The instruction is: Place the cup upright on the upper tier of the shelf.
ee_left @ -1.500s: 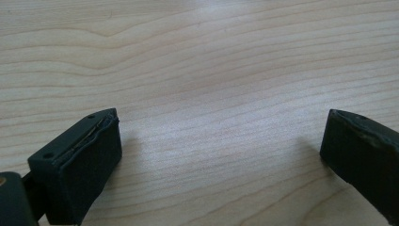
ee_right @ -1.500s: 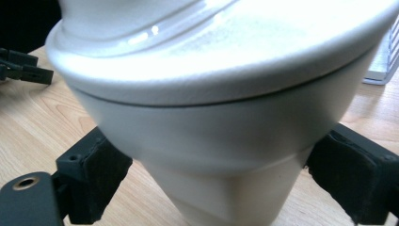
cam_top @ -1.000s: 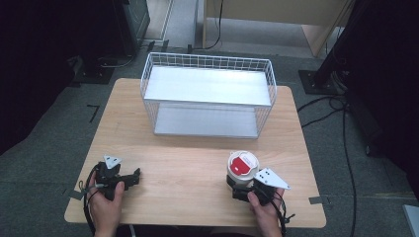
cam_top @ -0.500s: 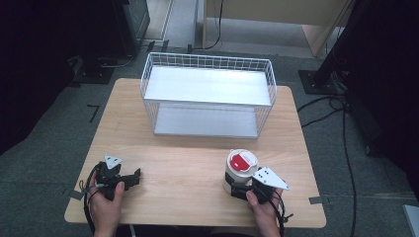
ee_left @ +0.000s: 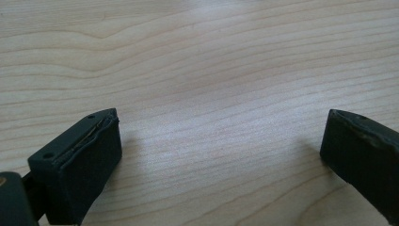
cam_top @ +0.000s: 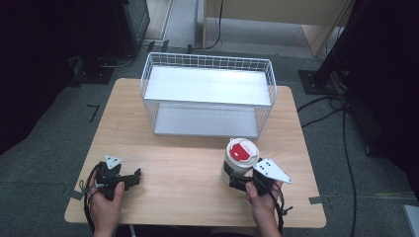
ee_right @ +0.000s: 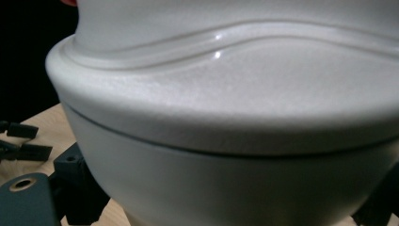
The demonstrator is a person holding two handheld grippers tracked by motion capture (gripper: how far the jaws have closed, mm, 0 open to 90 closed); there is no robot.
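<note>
A white canister (cam_top: 239, 159) with a red lid stands at the table's front right, and my right gripper (cam_top: 236, 177) is shut on its lower body from the near side. In the right gripper view the canister's white wall (ee_right: 226, 117) looms close, with one black finger (ee_right: 75, 188) at its lower left. My left gripper (cam_top: 134, 177) rests low at the front left of the table, held in a hand. Its jaws (ee_left: 221, 141) stand wide open over bare wood with nothing between them.
A white wire basket shelf (cam_top: 207, 61) with two levels stands at the back centre of the wooden table (cam_top: 188, 158). Bare wood lies between the two grippers. Dark stands and cables sit on the floor around the table.
The canister and my right gripper have shifted slightly up and away from me. The left gripper has stayed still.
</note>
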